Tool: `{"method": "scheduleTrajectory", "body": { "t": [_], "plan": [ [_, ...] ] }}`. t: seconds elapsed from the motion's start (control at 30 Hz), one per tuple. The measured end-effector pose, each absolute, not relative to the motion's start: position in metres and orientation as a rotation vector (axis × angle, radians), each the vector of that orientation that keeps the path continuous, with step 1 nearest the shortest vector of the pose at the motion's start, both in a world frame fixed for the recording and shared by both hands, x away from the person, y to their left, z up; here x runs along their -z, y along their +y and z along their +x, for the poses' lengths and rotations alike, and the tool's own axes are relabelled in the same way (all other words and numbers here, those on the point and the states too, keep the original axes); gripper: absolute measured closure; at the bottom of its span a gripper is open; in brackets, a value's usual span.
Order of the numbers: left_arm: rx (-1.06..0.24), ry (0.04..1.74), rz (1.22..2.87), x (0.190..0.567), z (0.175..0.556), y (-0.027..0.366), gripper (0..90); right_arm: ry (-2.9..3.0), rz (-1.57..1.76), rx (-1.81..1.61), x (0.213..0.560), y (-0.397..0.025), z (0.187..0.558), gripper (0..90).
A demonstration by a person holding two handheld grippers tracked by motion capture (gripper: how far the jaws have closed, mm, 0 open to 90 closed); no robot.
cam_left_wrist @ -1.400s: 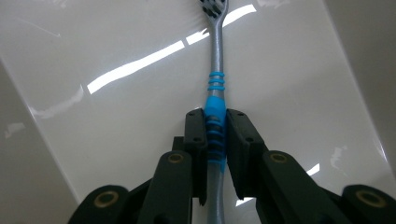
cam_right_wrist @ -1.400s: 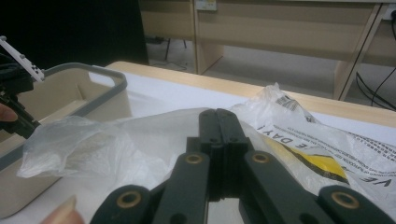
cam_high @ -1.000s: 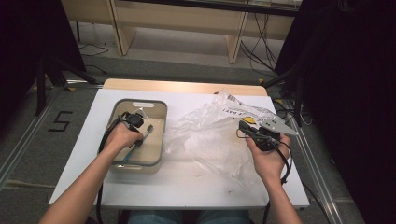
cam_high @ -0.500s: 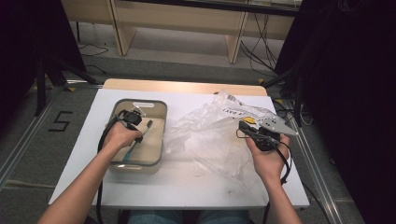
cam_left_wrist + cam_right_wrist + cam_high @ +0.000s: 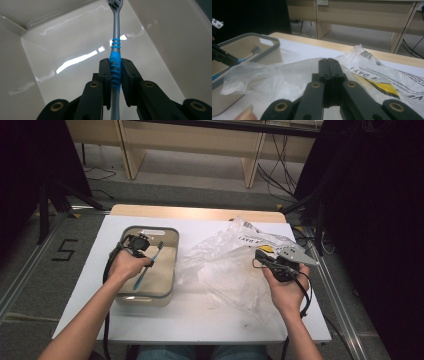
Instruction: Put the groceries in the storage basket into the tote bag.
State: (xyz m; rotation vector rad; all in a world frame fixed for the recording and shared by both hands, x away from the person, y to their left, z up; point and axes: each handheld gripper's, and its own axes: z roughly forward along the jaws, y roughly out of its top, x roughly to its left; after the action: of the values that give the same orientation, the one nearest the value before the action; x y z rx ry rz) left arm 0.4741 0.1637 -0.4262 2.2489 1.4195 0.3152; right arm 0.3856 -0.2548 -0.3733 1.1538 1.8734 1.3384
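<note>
Looks like a lab / recording setup, not a home. White table (image 5: pixel 210 320) stands alone on grey carpet w/ metal floor rails (image 5: pixel 22 270) either side and a taped "5" (image 5: pixel 64 250) left of the table. Black curtains (image 5: pixel 380 220) flank the table; behind it, plain wood benches (image 5: pixel 200 140) w/ loose cables (image 5: pixel 280 165) underneath.

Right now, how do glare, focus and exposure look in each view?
High view: evenly lit white table, dark surroundings at both sides. Left gripper view: bright streaks of glare on the glossy beige tub wall; the blue and grey toothbrush is sharp at the left gripper, its bristle end cut by the frame. Right gripper view: right gripper looms soft, crinkled clear plastic bag slightly hazy.
</note>
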Motion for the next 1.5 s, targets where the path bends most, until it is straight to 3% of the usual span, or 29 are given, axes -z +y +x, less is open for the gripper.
{"method": "scheduleTrajectory", "body": {
  "t": [0.73,1.5],
  "plan": [
    [-0.408,1.343,2.142,0.403,0.461,0.161,78.9,1.876,1.154,-1.337,0.374,-0.254,0.385,90.0],
    [-0.424,1.253,2.091,0.377,0.444,0.147,78.9,1.876,1.15,-1.336,0.374,-0.254,0.385,90.0]
  ]
}}
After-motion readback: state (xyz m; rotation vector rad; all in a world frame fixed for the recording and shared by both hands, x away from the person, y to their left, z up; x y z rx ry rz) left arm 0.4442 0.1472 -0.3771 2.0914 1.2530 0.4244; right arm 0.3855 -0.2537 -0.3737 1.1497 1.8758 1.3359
